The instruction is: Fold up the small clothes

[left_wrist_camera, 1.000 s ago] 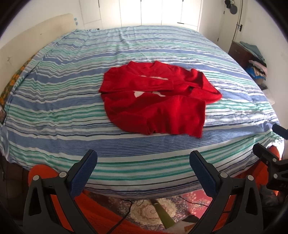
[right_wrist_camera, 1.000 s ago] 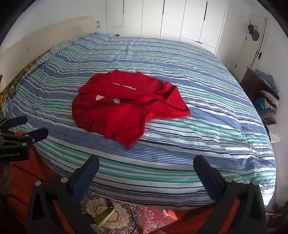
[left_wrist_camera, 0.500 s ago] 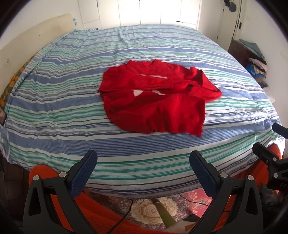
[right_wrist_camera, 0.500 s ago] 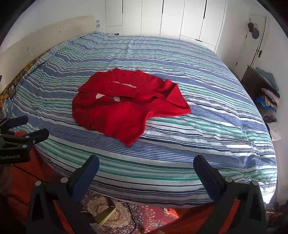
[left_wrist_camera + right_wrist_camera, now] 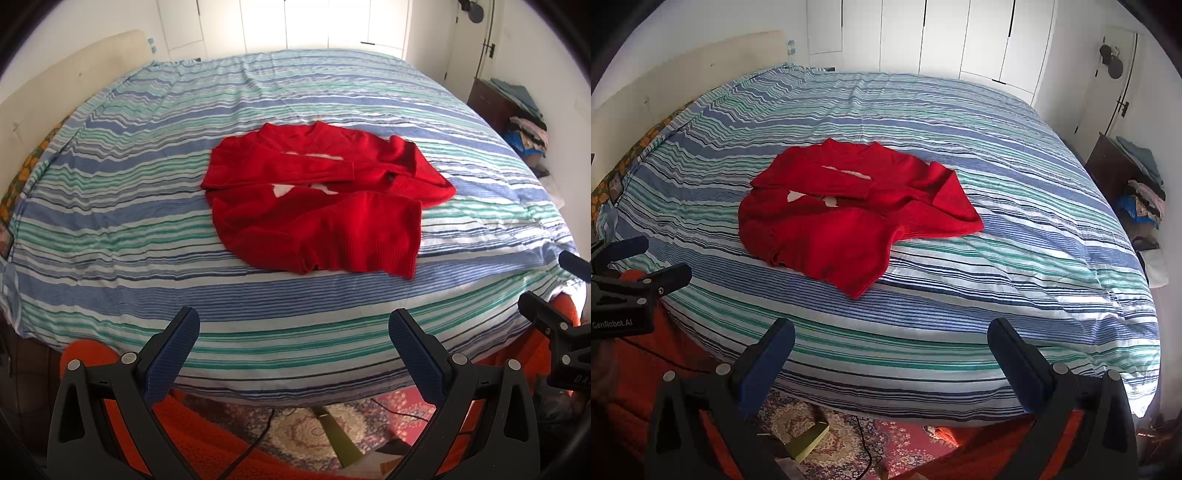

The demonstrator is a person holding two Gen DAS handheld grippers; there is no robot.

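Note:
A small red sweater (image 5: 317, 206) (image 5: 846, 218) with white patches lies spread on the striped bed (image 5: 147, 221) (image 5: 1015, 240), sleeves crossed over its chest, hem toward me. My left gripper (image 5: 293, 328) is open, held over the bed's near edge, well short of the sweater. My right gripper (image 5: 892, 339) is open too, near the same edge and to the right of the sweater. Nothing sits between either pair of fingers. The right gripper shows at the right edge of the left wrist view, the left one at the left edge of the right wrist view.
A beige headboard (image 5: 55, 92) runs along the left. White wardrobe doors (image 5: 923, 33) stand behind the bed. A dark cabinet with piled clothes (image 5: 1137, 184) is at the right. Patterned rug (image 5: 314, 428) and orange fabric (image 5: 207, 454) lie below the bed edge.
Both grippers have crept slightly forward toward the bed; the sweater sits marginally lower in view. Both stay open and the sweater has not been touched.

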